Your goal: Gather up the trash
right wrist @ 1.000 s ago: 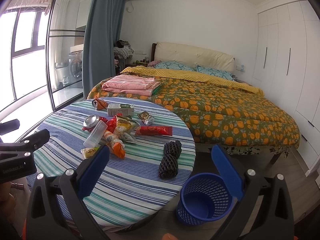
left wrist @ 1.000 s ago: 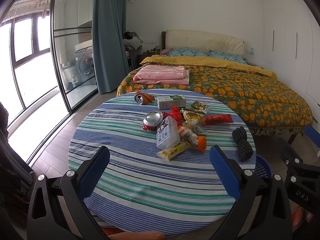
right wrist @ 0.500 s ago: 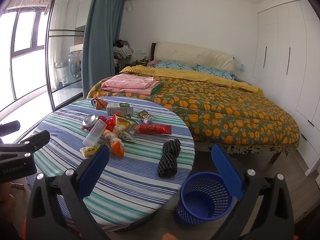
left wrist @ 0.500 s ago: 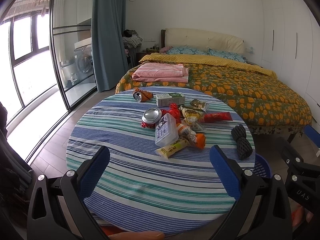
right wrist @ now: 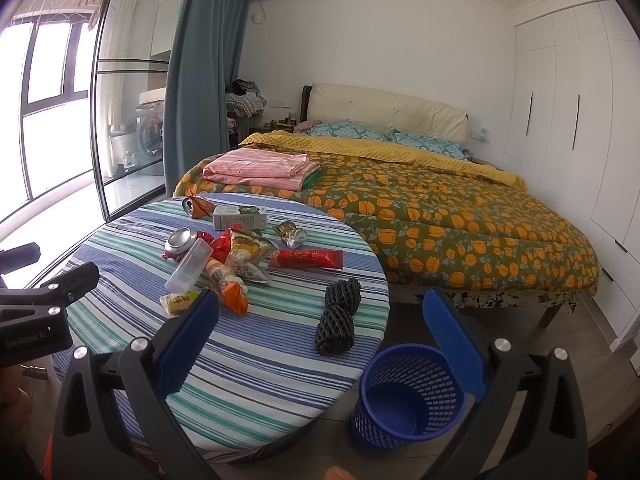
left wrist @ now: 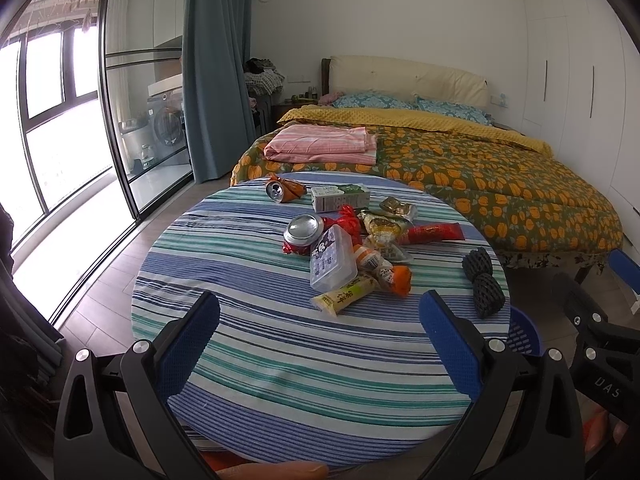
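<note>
Bright daylight from the blown-out window (left wrist: pixel 48 120); fisheye-curved edges, sharp focus.

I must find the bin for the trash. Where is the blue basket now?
The blue mesh wastebasket stands on the floor in the right wrist view, lower right, beside the striped round table, below the black foam nets, between table and bed.
</note>
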A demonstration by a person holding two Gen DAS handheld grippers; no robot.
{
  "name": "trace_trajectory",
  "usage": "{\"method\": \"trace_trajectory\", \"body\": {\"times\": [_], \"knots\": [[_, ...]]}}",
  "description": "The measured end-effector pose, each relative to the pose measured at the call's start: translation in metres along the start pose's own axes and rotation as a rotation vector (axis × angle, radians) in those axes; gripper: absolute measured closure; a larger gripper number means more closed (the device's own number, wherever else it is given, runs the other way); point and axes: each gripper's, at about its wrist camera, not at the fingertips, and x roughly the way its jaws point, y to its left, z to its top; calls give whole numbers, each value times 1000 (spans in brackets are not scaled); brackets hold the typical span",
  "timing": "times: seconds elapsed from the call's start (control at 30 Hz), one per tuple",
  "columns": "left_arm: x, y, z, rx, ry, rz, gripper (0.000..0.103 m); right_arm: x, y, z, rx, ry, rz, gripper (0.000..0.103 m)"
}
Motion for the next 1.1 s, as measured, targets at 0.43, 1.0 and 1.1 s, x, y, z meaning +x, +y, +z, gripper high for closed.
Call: {"method": "trace_trajectory", "body": {"times": [0.43, 1.0, 1.1], "knots": [[3, 1, 0, -1, 1, 1, 4, 0, 0, 0, 0, 0, 0, 5], [5, 0, -5, 1, 5, -1, 4, 1, 2, 1, -2, 3, -1, 4], [6, 0, -6, -5, 9, -7, 4, 1, 1, 2, 0, 3, -1, 5]]}}
